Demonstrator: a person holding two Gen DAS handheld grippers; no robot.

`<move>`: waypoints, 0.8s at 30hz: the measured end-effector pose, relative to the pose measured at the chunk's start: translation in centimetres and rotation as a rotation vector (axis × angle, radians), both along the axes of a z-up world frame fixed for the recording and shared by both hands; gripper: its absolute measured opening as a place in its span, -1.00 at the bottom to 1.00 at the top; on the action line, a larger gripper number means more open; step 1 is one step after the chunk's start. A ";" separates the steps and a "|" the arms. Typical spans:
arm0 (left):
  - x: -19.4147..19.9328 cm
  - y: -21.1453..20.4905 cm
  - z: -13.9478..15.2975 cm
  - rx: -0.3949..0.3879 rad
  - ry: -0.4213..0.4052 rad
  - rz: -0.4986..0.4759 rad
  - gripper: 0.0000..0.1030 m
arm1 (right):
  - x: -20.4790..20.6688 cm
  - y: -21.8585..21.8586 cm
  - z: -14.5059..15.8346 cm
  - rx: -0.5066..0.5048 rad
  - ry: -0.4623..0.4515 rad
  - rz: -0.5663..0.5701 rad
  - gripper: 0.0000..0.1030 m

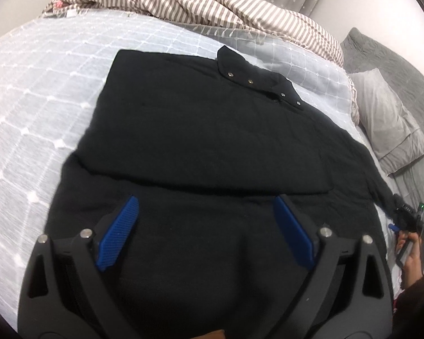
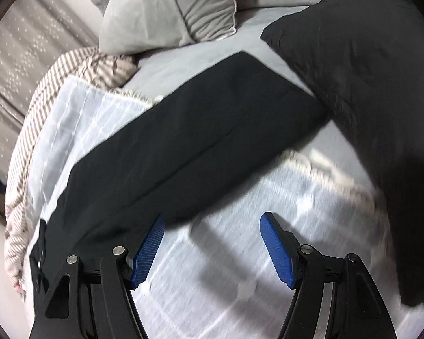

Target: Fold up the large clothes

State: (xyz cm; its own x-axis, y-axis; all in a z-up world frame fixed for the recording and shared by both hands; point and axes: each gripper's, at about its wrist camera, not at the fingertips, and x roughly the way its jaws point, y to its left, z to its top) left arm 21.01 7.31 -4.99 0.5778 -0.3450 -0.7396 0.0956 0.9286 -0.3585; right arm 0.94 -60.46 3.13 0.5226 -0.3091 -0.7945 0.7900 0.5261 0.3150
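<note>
A large black garment [image 1: 212, 141] with metal snaps at its collar [image 1: 257, 79] lies flat on the bed, its near part folded over. My left gripper [image 1: 206, 206] is open and empty just above the garment's near fold. My right gripper [image 2: 212, 226] is open and empty over the pale bedspread, beside the garment's long folded edge [image 2: 183, 141]. The right gripper also shows small at the garment's right corner in the left wrist view [image 1: 407, 217], held by a hand.
A pale blue checked bedspread [image 1: 42, 99] covers the bed. A brown-striped blanket [image 1: 198, 2] is bunched at the far edge. Grey pillows [image 1: 387, 118] lie to the right. A black pillow or cushion [image 2: 367, 84] lies at the right in the right wrist view.
</note>
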 end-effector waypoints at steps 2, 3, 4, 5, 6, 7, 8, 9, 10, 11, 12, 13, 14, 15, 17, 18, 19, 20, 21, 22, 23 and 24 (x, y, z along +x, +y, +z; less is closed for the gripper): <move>0.1 0.0 -0.2 -0.015 0.011 0.008 0.86 | 0.2 -0.8 -0.1 -0.016 -0.007 -0.008 0.38; 0.2 0.0 -0.3 -0.019 0.014 0.010 0.86 | 0.4 -1.3 0.0 -0.022 -0.015 -0.009 0.38; 0.2 0.0 -0.4 -0.020 0.015 0.011 0.86 | -0.3 -1.1 -0.1 -0.024 -0.022 -0.007 0.38; 0.2 0.0 -0.4 -0.018 0.013 0.012 0.86 | -0.3 -1.3 -0.1 -0.023 -0.031 -0.009 0.37; 0.2 0.1 -0.4 -0.016 0.011 0.013 0.86 | -0.2 -1.7 0.0 -0.020 -0.044 -0.016 0.32; 0.2 0.1 -0.4 -0.016 0.008 0.014 0.86 | 0.2 -2.3 -0.1 -0.014 -0.052 -0.017 0.25; 0.2 0.1 -0.4 -0.017 0.005 0.012 0.86 | 0.5 -2.8 0.0 0.004 -0.059 -0.021 0.00; 0.2 0.1 -0.4 -0.015 0.004 0.011 0.86 | 0.7 -3.3 0.0 0.020 -0.057 -0.030 -0.34; 0.2 0.1 -0.4 -0.011 0.000 0.012 0.86 | 0.9 -3.7 0.1 0.039 -0.056 -0.040 -0.49; 0.2 0.1 -0.3 -0.006 -0.006 0.014 0.86 | 1.0 -3.9 0.4 0.045 -0.061 -0.047 -0.75; 0.1 0.2 -0.3 -0.001 -0.011 0.017 0.86 | 1.1 -3.8 1.1 0.028 -0.073 -0.047 -0.81; 0.1 0.2 -0.2 0.004 -0.015 0.019 0.86 | 1.2 -3.6 1.7 0.007 -0.085 -0.039 -0.82; 0.1 0.2 -0.1 0.005 -0.016 0.020 0.86 | 1.5 -3.0 2.8 -0.034 -0.091 -0.023 -0.84; 0.1 0.2 -0.1 0.004 -0.017 0.018 0.86 | 1.8 -2.4 3.9 -0.079 -0.086 -0.004 -0.85; 0.1 0.3 0.0 -0.001 -0.020 0.015 0.86 | 2.3 -1.2 5.8 -0.138 -0.090 0.024 -0.86; 0.2 0.3 0.0 -0.002 -0.022 0.015 0.86 | 2.4 -0.4 6.9 -0.162 -0.103 0.036 -0.87; 0.2 0.3 0.1 -0.002 -0.023 0.014 0.86 | 2.6 0.1 7.9 -0.177 -0.118 0.046 -0.87; 0.2 0.3 0.2 -0.001 -0.025 0.012 0.86 | 2.7 0.8 8.9 -0.192 -0.135 0.057 -0.87; 0.1 0.4 0.2 0.000 -0.028 0.012 0.86 | 2.9 1.7 10.1 -0.213 -0.156 0.073 -0.87; 0.1 0.4 0.4 0.001 -0.033 0.014 0.86 | 3.0 2.5 11.1 -0.230 -0.169 0.085 -0.87; 0.0 0.5 0.5 -0.001 -0.038 0.015 0.86 | 3.3 3.4 12.1 -0.250 -0.183 0.103 -0.87; 0.0 0.6 0.6 -0.007 -0.044 0.017 0.86 | 3.6 4.6 13.4 -0.274 -0.200 0.128 -0.88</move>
